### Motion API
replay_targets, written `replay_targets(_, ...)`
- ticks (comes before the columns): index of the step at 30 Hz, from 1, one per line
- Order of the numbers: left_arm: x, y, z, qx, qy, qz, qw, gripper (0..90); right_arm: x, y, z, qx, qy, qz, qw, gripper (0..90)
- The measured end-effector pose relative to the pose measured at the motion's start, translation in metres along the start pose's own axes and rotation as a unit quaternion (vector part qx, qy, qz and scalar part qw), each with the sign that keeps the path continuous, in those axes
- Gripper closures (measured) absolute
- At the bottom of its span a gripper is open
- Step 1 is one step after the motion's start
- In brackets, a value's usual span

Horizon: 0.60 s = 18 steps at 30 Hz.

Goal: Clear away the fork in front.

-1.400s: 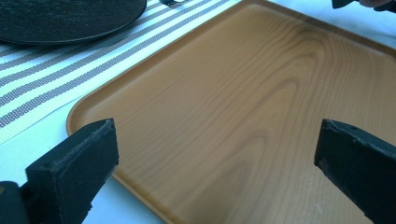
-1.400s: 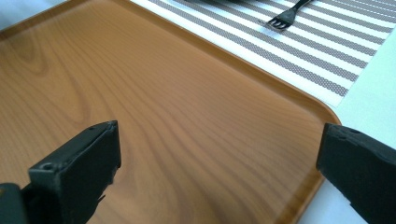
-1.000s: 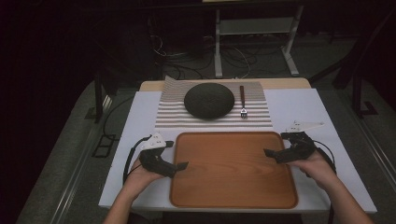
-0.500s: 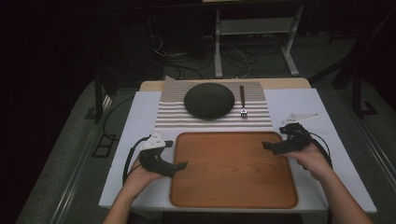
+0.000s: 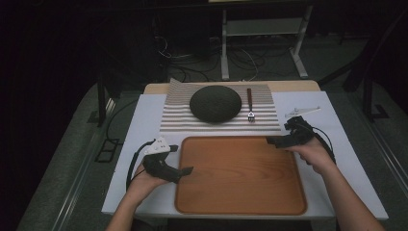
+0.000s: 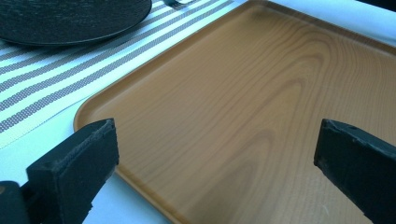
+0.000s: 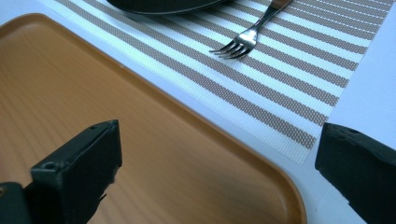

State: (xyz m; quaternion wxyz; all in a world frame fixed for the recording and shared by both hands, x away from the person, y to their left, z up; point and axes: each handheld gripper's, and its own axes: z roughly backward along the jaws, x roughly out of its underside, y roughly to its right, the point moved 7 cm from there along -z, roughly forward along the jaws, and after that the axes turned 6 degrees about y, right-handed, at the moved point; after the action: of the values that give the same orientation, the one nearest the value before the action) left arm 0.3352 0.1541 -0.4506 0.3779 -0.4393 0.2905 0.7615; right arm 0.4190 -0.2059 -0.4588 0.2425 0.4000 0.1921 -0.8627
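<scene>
Gripping the tray (image 5: 240,180): stiff, light, slick; clamp its raised rim. Both hand-held grippers, left (image 5: 185,169) and right (image 5: 270,141), spread, empty.

Lab recording bay: dim room, loose floor cables (image 5: 192,65) and metal stand (image 5: 262,45) noted beyond the worktop (image 5: 337,159).

A wooden tray (image 5: 240,178) lies on the white table (image 5: 332,192). The left gripper (image 5: 185,171) sits at the tray's left edge, the right gripper (image 5: 272,142) at its far right corner. Beyond, a striped placemat (image 5: 221,122) carries a dark plate (image 5: 215,103) and a fork (image 5: 250,103) beside it.
</scene>
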Motion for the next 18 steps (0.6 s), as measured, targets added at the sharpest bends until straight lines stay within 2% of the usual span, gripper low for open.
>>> replay_targets(18,0.0,0.0,0.0,0.0,0.001,-0.001,1.0,0.0,-0.031,0.012,-0.029,0.02,-0.023,-0.002,0.9995,0.5)
